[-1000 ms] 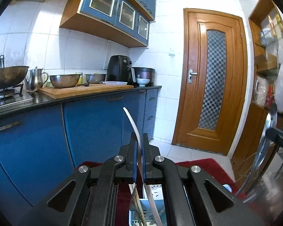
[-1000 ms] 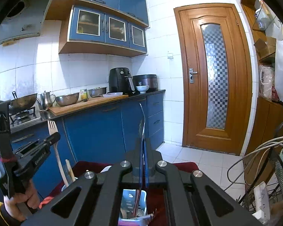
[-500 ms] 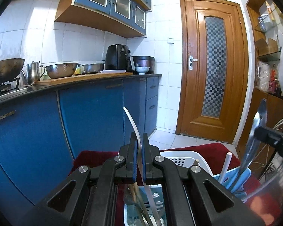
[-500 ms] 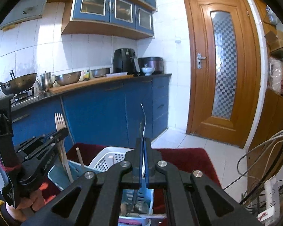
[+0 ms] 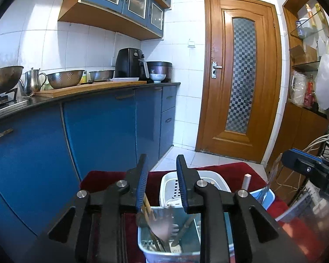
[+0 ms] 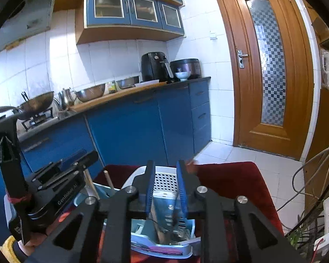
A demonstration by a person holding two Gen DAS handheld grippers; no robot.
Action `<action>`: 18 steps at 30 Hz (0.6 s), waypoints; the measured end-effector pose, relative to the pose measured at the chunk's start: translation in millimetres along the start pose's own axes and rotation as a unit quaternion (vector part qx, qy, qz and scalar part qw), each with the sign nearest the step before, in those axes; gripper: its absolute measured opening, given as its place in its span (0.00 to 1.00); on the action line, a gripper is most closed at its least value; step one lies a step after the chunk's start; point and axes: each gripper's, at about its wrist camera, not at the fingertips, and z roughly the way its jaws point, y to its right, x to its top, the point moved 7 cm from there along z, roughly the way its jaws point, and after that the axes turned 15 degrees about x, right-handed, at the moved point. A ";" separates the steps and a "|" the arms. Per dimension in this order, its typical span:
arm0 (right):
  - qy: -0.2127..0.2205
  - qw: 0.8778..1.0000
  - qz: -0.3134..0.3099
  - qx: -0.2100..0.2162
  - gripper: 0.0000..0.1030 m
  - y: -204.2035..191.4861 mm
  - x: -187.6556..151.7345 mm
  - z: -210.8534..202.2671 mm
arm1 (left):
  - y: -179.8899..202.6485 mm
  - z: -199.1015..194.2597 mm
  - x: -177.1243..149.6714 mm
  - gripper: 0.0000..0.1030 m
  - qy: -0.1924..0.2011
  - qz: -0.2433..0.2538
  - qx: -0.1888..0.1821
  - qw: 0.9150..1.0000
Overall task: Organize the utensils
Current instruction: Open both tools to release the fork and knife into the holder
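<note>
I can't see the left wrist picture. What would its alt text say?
The left gripper hangs open over a pale blue utensil holder holding wooden utensils, with a white perforated basket behind on a red mat. Beyond stand blue kitchen cabinets and a wooden door.

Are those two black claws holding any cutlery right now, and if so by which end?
Neither holds anything. The left gripper and right gripper are both open above the utensil bins, with blurred utensils just below them.

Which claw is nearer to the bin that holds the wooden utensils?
Left. The left claw hangs open directly above that bin; the right claw is off to its right, above another container.
</note>
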 end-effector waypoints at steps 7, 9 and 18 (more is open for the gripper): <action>0.002 1.000 0.006 0.023 0.26 -21.1 2.0 -23.2 | -17.5 -34.5 7.1 0.32 -0.016 -0.002 0.001 1.000; -0.004 0.999 0.014 0.032 0.26 -28.1 -1.6 -30.1 | -24.2 -47.3 5.8 0.32 -0.024 -0.001 0.004 1.000; -0.036 0.997 0.038 0.059 0.26 -56.3 -35.8 -60.7 | -53.1 -105.7 -19.2 0.35 -0.053 -0.003 0.020 0.998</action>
